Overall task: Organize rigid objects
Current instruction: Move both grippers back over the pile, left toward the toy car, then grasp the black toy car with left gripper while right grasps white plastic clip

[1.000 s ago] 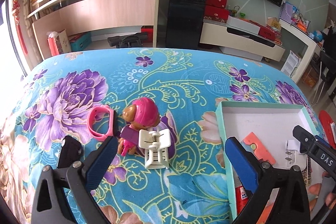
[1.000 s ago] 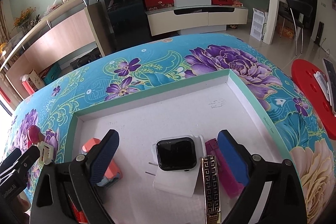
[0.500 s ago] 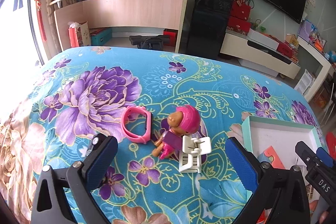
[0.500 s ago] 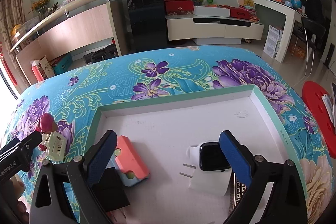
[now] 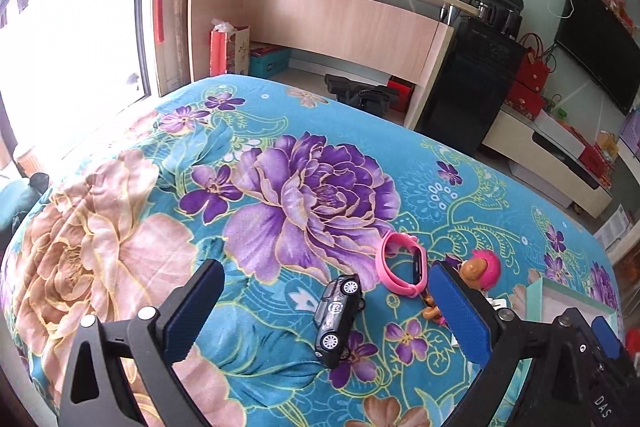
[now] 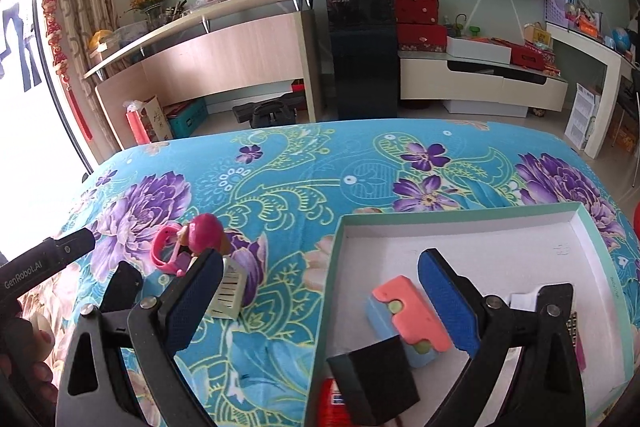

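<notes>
A black toy car (image 5: 338, 315) lies on the flowered cloth between the fingers of my open left gripper (image 5: 328, 311), untouched. Just beyond it are a pink wristband (image 5: 400, 269) and a toy figure with a pink helmet (image 5: 484, 267). My right gripper (image 6: 322, 307) hangs open and empty over the near left corner of the teal-rimmed box (image 6: 460, 217). Inside the box lie a pink-and-blue block (image 6: 404, 315), a black plug block (image 6: 372, 375) and a white charger (image 6: 524, 301). Left of the box I see the figure (image 6: 204, 233), the wristband (image 6: 164, 251) and a white clip (image 6: 230, 285).
The bed cloth (image 5: 312, 195) stretches far and left toward a bright window. The box corner (image 5: 560, 299) and the right gripper's body (image 5: 592, 367) sit at the left wrist view's right edge. A hand (image 6: 36, 331) holds the left gripper's body (image 6: 52, 259).
My left gripper has swung left and away from the box, so the black car now sits between its fingers. My right gripper has shifted left and back; the watch has left its view.
</notes>
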### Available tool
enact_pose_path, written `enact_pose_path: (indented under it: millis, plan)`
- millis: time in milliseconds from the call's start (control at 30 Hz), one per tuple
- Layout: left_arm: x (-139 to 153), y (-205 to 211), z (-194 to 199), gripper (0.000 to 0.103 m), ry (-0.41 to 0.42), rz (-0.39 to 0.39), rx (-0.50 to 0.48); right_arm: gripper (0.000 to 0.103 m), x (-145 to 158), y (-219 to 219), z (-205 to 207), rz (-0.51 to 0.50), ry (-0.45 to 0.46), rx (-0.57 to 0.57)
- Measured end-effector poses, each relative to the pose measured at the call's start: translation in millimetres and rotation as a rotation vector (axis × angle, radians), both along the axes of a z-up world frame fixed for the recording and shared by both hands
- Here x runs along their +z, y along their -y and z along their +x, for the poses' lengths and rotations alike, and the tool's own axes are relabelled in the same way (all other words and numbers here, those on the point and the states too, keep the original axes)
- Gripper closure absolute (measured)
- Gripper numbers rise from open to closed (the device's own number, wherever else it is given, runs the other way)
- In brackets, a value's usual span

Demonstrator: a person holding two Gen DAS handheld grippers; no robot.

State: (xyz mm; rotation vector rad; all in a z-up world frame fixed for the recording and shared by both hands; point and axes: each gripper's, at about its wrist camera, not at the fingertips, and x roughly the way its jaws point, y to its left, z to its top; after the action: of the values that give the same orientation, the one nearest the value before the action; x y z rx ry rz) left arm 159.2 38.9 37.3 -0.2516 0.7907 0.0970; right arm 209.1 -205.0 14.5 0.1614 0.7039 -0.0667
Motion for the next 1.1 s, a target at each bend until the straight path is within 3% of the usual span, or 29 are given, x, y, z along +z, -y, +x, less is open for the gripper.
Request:
enact_pose_path:
  millis: [333, 567, 600, 700, 800, 933, 1100]
  plan:
    - [-13.6, -23.0, 1.4, 0.0, -0.044, -0.047, 0.029, 0.005, -11.4, -41.8, 16.5, 0.034, -0.032, 0.085]
    - [-33.3, -12.7, 10.2, 0.0, -0.107, -0.027, 0.005, 0.005, -26.3, -56.7, 22.0, 0.034, -0.073, 0.115]
    - [-36.2, -11.1, 11.7, 0.0, -0.12, -0.027, -0.002, 0.008, -29.4, -56.8, 23.1, 0.043, -0.08, 0.117]
    - [-42.6, -3.6, 15.9, 0.0, -0.145, -0.018, -0.03, 0.032, -37.1, -56.6, 27.6, 0.058, -0.111, 0.116]
    - [-48.4, 4.1, 20.0, 0.0, -0.162, 0.003, -0.047, 0.035, -41.8, -55.3, 29.6, 0.063, -0.121, 0.11]
    - [-58.4, 9.9, 24.2, 0.0, -0.198, 0.015, -0.058, 0.048, -44.6, -53.8, 31.6, 0.073, -0.125, 0.105]
    - [-65.6, 14.4, 26.7, 0.0, -0.219, 0.028, -0.067, 0.051, -47.5, -55.7, 33.8, 0.083, -0.126, 0.121]
